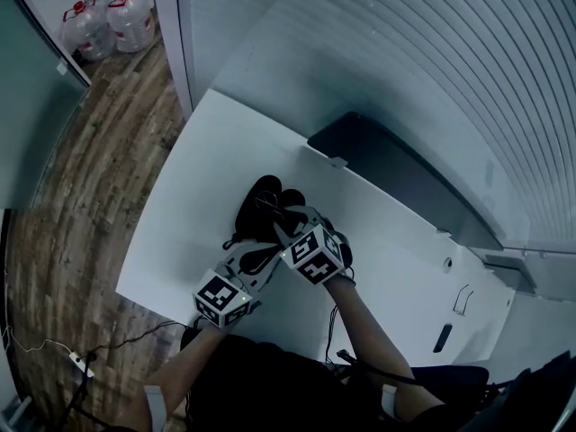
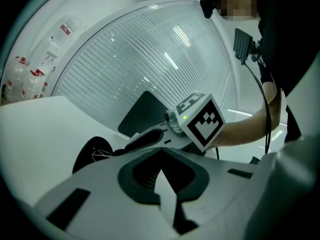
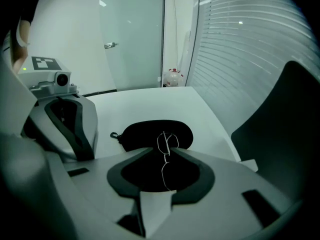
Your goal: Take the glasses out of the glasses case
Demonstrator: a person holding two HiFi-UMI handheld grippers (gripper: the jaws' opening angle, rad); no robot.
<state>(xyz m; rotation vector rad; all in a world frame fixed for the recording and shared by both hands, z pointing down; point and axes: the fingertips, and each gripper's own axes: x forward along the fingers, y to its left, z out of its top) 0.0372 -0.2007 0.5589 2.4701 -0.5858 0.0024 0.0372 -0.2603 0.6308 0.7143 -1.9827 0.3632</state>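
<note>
The right hand-held gripper (image 3: 167,153) is closed on the thin wire-frame glasses (image 3: 166,140), pinching them over the black glasses case (image 3: 142,131), which lies on the white surface (image 3: 150,104), likely to lift them clear. The left hand-held gripper (image 2: 161,153), jaws together and seemingly empty, sits just beside the case, probably to steady it.

Grey shells on left gripper (image 1: 262,257) & right gripper (image 1: 292,216), black-lined fingers (image 3: 240,186), b/w marker cubes (image 1: 315,256); black top (image 1: 261,381).

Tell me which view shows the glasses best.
The right gripper view: the thin wire glasses stand between the right hand-held gripper's jaws, in front of the black case. The left gripper view shows only faint wire against the case; the head view barely shows them.
</note>
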